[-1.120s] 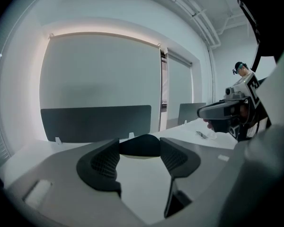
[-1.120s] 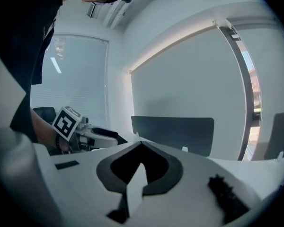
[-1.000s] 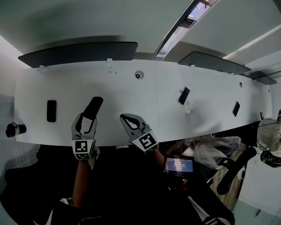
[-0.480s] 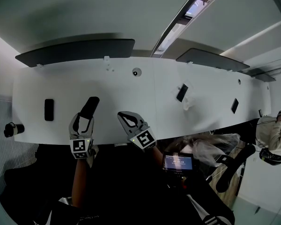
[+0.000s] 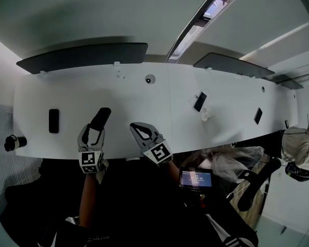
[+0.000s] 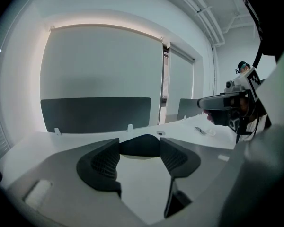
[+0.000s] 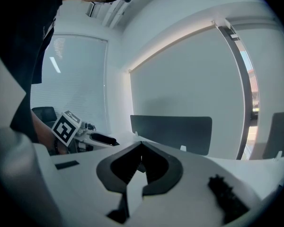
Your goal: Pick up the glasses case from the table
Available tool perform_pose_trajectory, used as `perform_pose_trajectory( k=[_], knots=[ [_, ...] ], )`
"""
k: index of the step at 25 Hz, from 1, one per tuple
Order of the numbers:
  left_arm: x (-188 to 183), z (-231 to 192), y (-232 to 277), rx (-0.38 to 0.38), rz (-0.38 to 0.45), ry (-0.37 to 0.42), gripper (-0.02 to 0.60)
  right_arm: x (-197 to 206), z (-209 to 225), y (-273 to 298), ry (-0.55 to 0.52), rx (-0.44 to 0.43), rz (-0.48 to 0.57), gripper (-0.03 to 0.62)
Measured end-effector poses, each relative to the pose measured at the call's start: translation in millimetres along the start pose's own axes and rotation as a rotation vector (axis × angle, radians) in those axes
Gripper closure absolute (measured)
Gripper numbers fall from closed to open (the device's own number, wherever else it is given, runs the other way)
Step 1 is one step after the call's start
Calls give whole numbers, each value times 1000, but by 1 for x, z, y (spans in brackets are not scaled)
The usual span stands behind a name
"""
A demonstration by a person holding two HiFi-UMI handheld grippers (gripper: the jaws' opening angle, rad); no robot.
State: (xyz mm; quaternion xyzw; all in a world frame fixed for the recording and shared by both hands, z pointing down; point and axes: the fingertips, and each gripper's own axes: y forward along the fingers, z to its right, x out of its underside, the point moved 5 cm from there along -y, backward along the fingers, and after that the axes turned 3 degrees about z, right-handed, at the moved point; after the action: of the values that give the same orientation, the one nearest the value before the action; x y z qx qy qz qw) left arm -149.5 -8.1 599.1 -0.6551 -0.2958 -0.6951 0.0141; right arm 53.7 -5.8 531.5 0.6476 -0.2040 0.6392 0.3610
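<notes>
Half done, I judge. Head view: my left gripper [image 5: 94, 131] has the black glasses case [image 5: 101, 117] at its 12 o'clock, low over the white table [image 5: 56, 89]. Left gripper view: pads clamped on the case's near end; the lift is still to do. Right gripper view: right gripper [image 7: 141, 150], jaws together, empty.

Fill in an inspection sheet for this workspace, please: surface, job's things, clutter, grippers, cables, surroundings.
Surface: long white table with a round grommet near its far edge.
Job's things: dark glasses case, near end between the left jaws; lifted or not, cannot tell.
Clutter: flat black slab at left; dark flat item right of centre; second dark item further right.
Grippers: left gripper shut on the glasses case; right gripper shut, empty.
Cables: nothing seen.
Surroundings: dark divider panels behind the table; lit screen below its near edge.
</notes>
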Motion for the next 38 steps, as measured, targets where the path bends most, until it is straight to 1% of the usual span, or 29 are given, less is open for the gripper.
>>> perform_pose_trajectory(
  k=[8, 13, 16, 19, 21, 22, 23, 24, 25, 26, 29, 30, 32, 34, 36, 37, 38],
  knots=[
    [-4, 0, 7, 10, -5, -20, 307, -1, 2, 0, 0, 13, 5, 586],
    [-9, 1, 7, 7, -5, -14, 307, 0, 2, 0, -5, 12, 8, 586],
    [-3, 1, 8, 20, 0, 5, 307, -1, 2, 1, -2, 13, 10, 586],
    [-7, 1, 9, 29, 28, 25, 307, -1, 1, 2, -3, 14, 8, 586],
    [-11, 0, 9, 40, 53, 56, 307, -2, 1, 3, -1, 13, 8, 586],
    [-6, 0, 11, 51, 46, 64, 304, -2, 1, 3, -3, 12, 10, 586],
    [6, -1, 11, 70, 11, 44, 298, -3, 0, 3, -6, 12, 14, 586],
    [26, -1, 9, 90, -45, -4, 225, -3, -1, 2, -8, 12, 15, 586],
    [48, -2, 2, 99, -104, -56, 138, -4, -3, 1, -6, 12, 14, 586],
    [67, -4, -7, 93, -151, -85, 130, -4, -4, 0, -3, 12, 11, 586],
    [102, -5, -36, 72, -243, -77, 132, -2, -1, -1, 7, 21, 3, 586],
    [110, -6, -44, 66, -258, -81, 133, 1, -1, -2, 12, 24, -1, 586],
    [116, -10, -54, 44, -258, -95, 143, 9, -4, -2, 28, 28, -10, 588],
    [111, -14, -57, 17, -229, -109, 173, 15, -9, 1, 39, 22, -27, 586],
    [104, -19, -57, 4, -193, -120, 206, 13, -18, 7, 13, 4, -56, 586],
    [99, -22, -58, 1, -172, -120, 261, 13, -24, 11, -9, -8, -71, 588],
    [94, -25, -60, 1, -149, -121, 339, 13, -30, 16, -31, -18, -85, 588]
  ],
)
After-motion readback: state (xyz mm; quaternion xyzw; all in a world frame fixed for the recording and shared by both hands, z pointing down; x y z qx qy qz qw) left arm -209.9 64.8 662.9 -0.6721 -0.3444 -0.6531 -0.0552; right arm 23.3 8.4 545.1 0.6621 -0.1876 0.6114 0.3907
